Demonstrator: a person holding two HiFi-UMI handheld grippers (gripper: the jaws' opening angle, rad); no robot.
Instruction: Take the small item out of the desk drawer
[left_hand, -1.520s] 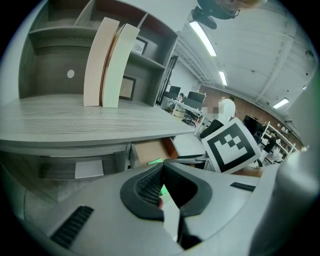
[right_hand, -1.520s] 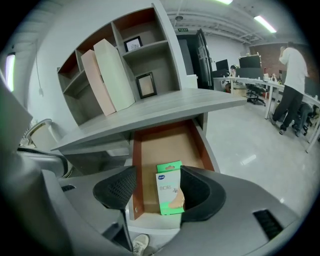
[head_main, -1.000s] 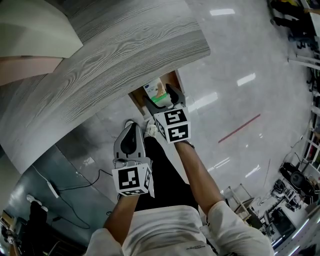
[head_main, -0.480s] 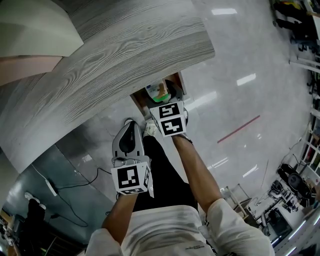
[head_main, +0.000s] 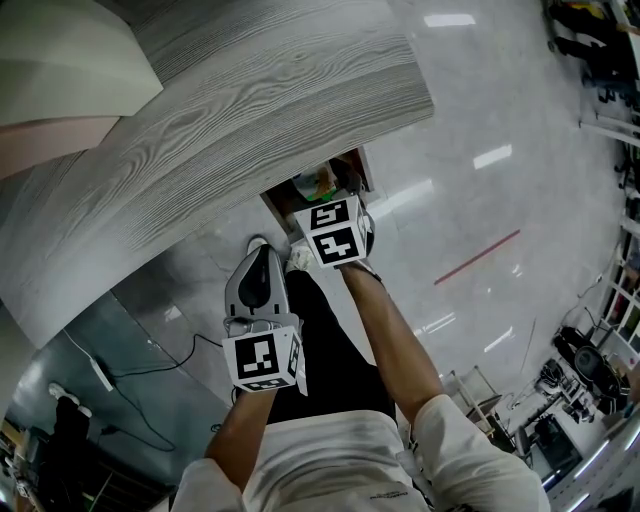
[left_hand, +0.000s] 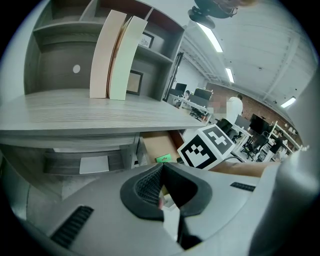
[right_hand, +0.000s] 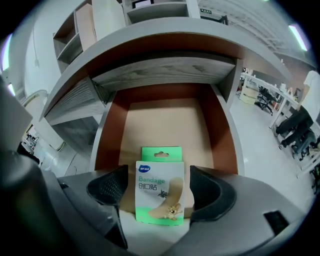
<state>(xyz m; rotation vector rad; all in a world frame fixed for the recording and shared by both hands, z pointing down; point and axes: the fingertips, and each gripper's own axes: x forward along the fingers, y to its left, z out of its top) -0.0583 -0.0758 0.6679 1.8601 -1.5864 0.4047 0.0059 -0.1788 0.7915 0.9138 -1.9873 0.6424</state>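
Note:
The desk drawer (head_main: 352, 160) stands pulled out under the grey wood desktop (head_main: 250, 110). In the right gripper view its tan floor (right_hand: 162, 120) holds one small green and white bandage box (right_hand: 160, 192), lying flat at the near end. My right gripper (right_hand: 159, 172) is open, one pad on each side of the box with a narrow gap on both sides. In the head view the right gripper (head_main: 338, 198) reaches into the drawer and covers most of the box (head_main: 312, 183). My left gripper (head_main: 262, 255) hangs back over the floor, shut and holding nothing (left_hand: 161, 169).
Brown drawer walls (right_hand: 222, 135) flank the right gripper. Upright boards (left_hand: 115, 55) stand on the desk below shelves. A cable and power strip (head_main: 100, 375) lie on the floor at left. The person's legs and a shoe (head_main: 300, 258) are below the grippers.
My right gripper has moved forward into the drawer and now straddles the bandage box, hiding more of it in the head view. The left gripper has stayed where it was.

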